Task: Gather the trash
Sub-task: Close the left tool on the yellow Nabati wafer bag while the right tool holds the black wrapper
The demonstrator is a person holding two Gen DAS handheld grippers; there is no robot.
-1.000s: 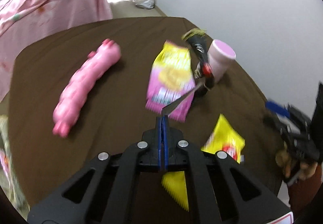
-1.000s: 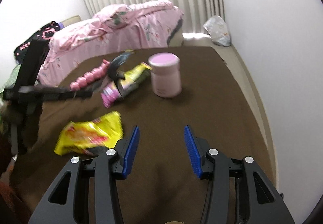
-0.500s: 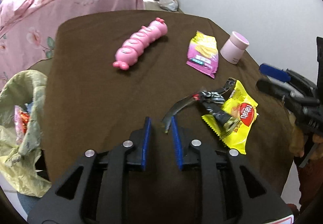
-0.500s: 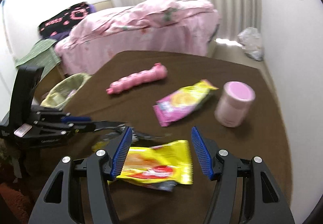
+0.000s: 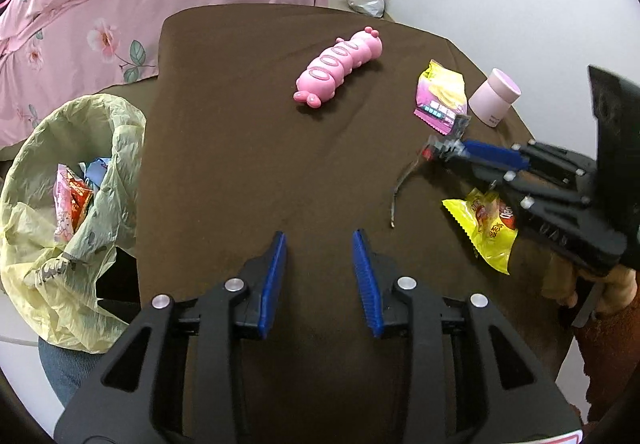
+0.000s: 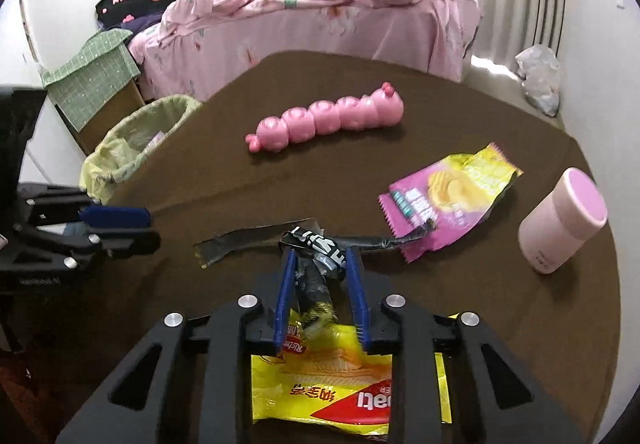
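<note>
The black wrapper [image 6: 316, 244] lies on the counter [image 6: 500, 284] between the closing right gripper [image 6: 320, 276], while the empty left gripper [image 5: 318, 264] is opening, a handover.

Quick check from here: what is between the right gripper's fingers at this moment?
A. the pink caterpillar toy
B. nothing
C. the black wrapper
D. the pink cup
C: in the right wrist view the crumpled black wrapper sits between the closing blue fingers of the right gripper, above the yellow snack bag.
</note>
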